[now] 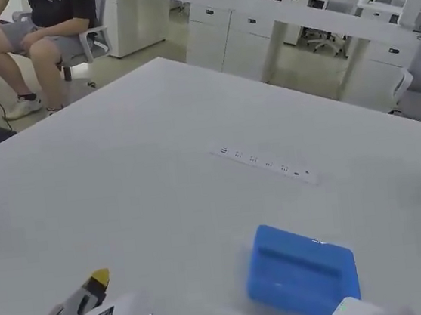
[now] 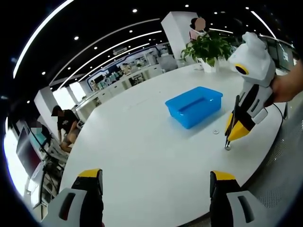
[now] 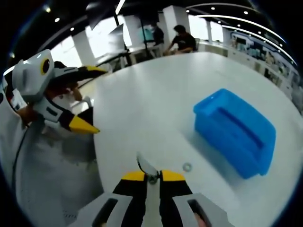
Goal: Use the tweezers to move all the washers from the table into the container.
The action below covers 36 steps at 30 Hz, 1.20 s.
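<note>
The blue container stands open and looks empty on the white table. My right gripper is shut on the tweezers, whose tips touch the table beside a small washer. A second washer lies between the tips and the container. My left gripper is open and holds nothing, well to the left of the container; its yellow tip shows at the bottom of the head view.
A white power strip lies on the table beyond the container. A potted plant stands at the table's far end. A person sits on a chair past the far left corner. The near table edge runs close behind the washers.
</note>
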Motion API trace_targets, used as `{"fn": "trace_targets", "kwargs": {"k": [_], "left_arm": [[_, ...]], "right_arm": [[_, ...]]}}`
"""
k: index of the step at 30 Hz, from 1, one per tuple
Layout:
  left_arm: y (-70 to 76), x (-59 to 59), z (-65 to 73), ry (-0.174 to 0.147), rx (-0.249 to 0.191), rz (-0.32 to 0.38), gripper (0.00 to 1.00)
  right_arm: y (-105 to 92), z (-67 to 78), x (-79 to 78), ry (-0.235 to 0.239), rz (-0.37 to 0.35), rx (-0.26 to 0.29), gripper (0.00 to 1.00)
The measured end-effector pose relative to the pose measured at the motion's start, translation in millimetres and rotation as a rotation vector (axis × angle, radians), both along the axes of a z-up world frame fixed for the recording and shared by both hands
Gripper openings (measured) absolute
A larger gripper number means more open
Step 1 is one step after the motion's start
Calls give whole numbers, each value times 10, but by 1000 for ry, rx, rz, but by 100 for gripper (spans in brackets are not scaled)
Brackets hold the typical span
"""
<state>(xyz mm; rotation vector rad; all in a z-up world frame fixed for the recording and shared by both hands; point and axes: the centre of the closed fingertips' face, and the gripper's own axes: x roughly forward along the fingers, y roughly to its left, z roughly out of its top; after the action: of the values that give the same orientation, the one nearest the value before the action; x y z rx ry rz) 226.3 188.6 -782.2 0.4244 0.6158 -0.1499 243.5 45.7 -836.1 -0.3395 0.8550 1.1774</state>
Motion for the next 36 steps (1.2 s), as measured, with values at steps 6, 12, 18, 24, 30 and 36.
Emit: {"fn": "trace_targets", "kwargs": {"k": [6, 12, 18, 24, 30, 36], "left_arm": [[-5, -5, -4, 3, 2, -3, 96], [1, -5, -5, 4, 1, 0, 96], [-26, -8, -2, 3, -12, -10, 96], [-29, -10, 8, 1, -16, -11, 96], [-33, -12, 2, 5, -12, -14, 96], [-32, -13, -3, 8, -17, -13, 96]], "right_arm": [[-7, -1, 16, 7, -9, -4, 5], [10, 4, 23, 2, 5, -24, 5], [-6, 57, 32, 4, 0, -21, 5], [-42, 222, 129, -21, -13, -8, 5], [-68, 415, 309, -55, -45, 15, 5], [-71, 592, 536, -92, -83, 40, 5]]}}
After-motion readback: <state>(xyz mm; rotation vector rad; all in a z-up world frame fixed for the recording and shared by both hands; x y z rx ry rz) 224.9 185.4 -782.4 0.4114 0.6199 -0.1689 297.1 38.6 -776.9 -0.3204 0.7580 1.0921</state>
